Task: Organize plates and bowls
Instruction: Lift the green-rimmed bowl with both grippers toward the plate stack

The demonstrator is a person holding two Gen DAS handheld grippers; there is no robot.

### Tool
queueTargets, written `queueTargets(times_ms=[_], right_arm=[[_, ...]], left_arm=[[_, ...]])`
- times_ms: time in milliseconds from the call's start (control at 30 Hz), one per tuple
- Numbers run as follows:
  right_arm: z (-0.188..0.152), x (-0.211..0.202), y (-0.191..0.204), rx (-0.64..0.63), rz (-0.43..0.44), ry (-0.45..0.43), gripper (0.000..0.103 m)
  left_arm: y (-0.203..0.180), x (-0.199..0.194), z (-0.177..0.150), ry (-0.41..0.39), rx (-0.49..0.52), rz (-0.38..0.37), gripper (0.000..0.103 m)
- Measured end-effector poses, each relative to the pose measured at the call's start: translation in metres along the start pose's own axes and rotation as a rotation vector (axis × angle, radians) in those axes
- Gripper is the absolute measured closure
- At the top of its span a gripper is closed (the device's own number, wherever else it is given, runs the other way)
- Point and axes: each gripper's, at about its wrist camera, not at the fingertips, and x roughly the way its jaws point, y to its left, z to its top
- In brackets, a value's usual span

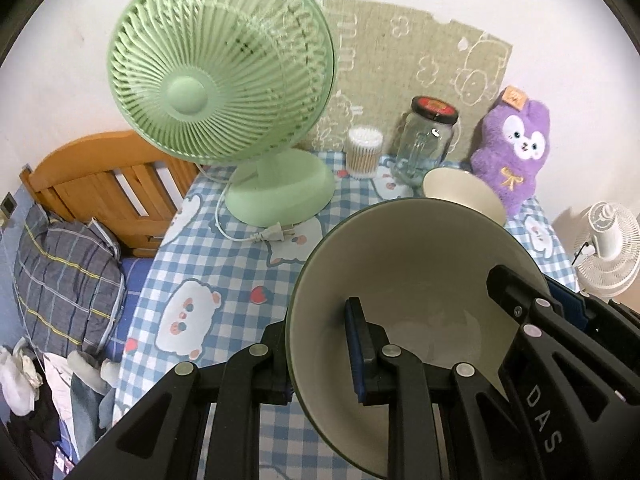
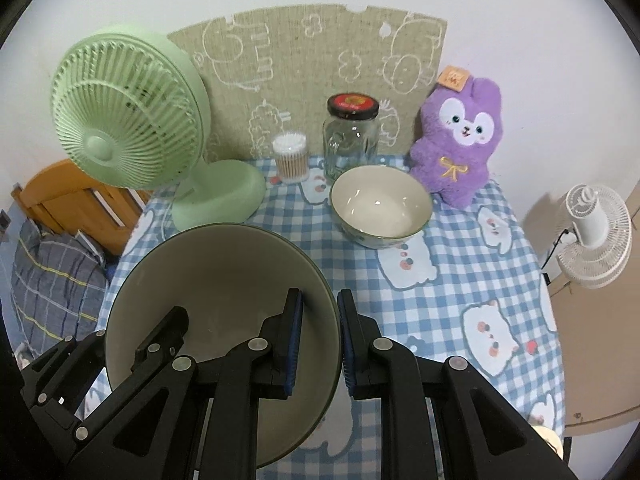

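Note:
A large bowl [image 1: 420,264] with a cream inside and a dark green rim hangs above the checked tablecloth, held from both sides. My left gripper [image 1: 320,356] is shut on its left rim, one pad inside and one outside. My right gripper [image 2: 320,340] is shut on the opposite rim of the same large bowl [image 2: 208,280]. Each view also shows the other tool: the right gripper [image 1: 536,288] and the left gripper [image 2: 120,332]. A smaller cream bowl [image 2: 380,208] stands upright on the table behind, in front of the jar; the large bowl partly hides this smaller bowl [image 1: 460,192].
A green desk fan [image 2: 132,120] with its loose plug [image 1: 276,234] stands at the back left. A cotton swab tub [image 2: 291,158], a glass jar [image 2: 352,136] and a purple plush toy [image 2: 456,148] line the wall. A bed [image 1: 68,280] lies left of the table, a white fan [image 2: 592,232] to its right.

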Motion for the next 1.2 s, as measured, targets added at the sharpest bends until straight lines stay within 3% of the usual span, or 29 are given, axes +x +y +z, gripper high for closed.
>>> queueTargets(times_ms=[733, 1200], right_arm=[[-0.036, -0.117, -0.009, 0.031, -0.053, -0.097, 0.082], [-0.082, -0.143, -0.025, 0.067, -0.092, -0.099, 0.082]], left_arm=[[-0.010, -0.101, -0.027, -0.095, 0.054, -0.051, 0.084], [-0.024, -0.125, -0.069, -0.101, 0.100, -0.090, 0.084]])
